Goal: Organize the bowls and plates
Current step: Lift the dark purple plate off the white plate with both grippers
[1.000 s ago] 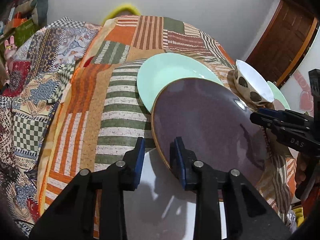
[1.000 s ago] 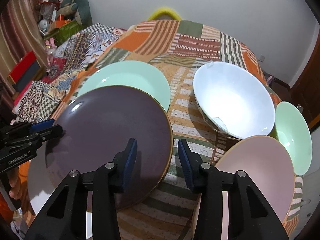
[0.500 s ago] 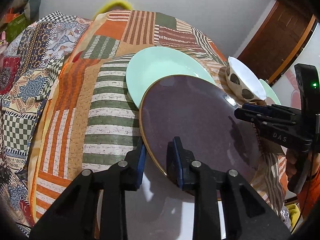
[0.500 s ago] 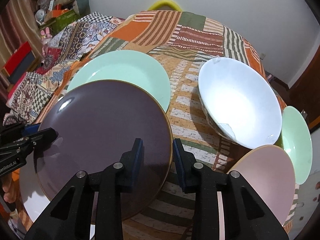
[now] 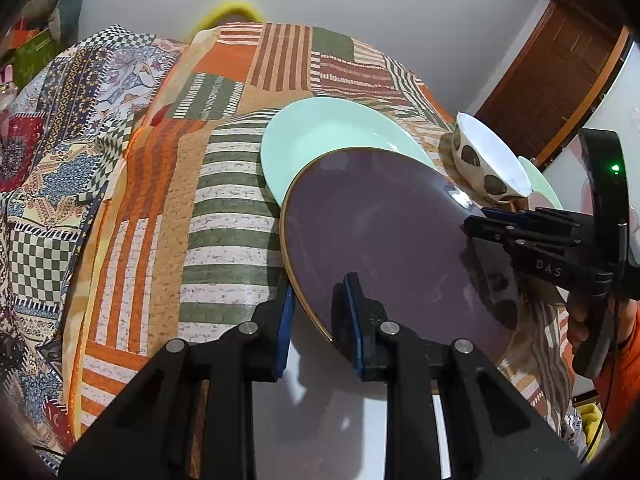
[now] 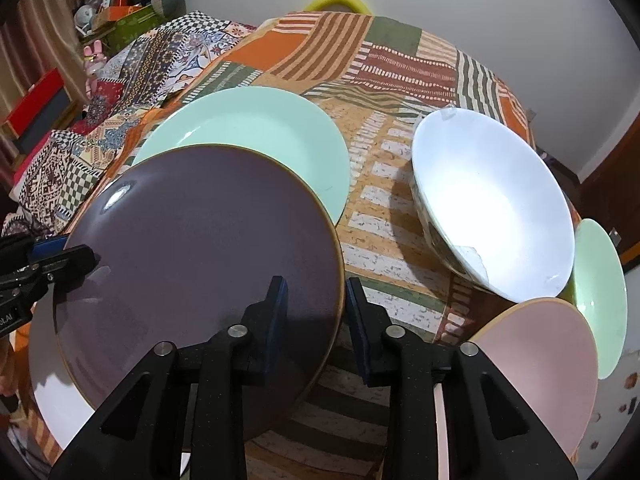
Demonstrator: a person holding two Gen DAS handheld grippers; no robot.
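A dark purple plate [image 5: 380,232] [image 6: 200,248] with a thin gold rim lies partly over a mint plate [image 5: 328,132] [image 6: 256,128] and a white plate [image 5: 320,420] [image 6: 52,392]. My left gripper [image 5: 318,292] [image 6: 80,254] straddles the purple plate's left rim, with one pad on top and one at the edge. My right gripper [image 6: 315,286] [image 5: 474,222] has the opposite rim between its pads, and its jaws are closing on it. A white bowl [image 6: 492,200] with a spotted outside stands to the right.
A pink plate [image 6: 540,360] and a pale green dish [image 6: 600,292] overlap at the table's right edge. A patchwork cloth [image 5: 224,208] covers the round table. More patterned fabric and clutter lie off to the left, and a wooden door [image 5: 552,80] is at the right.
The right gripper's jaws have drawn in around the purple plate's rim. The left jaws narrowed slightly. The plate has stayed about where it was.
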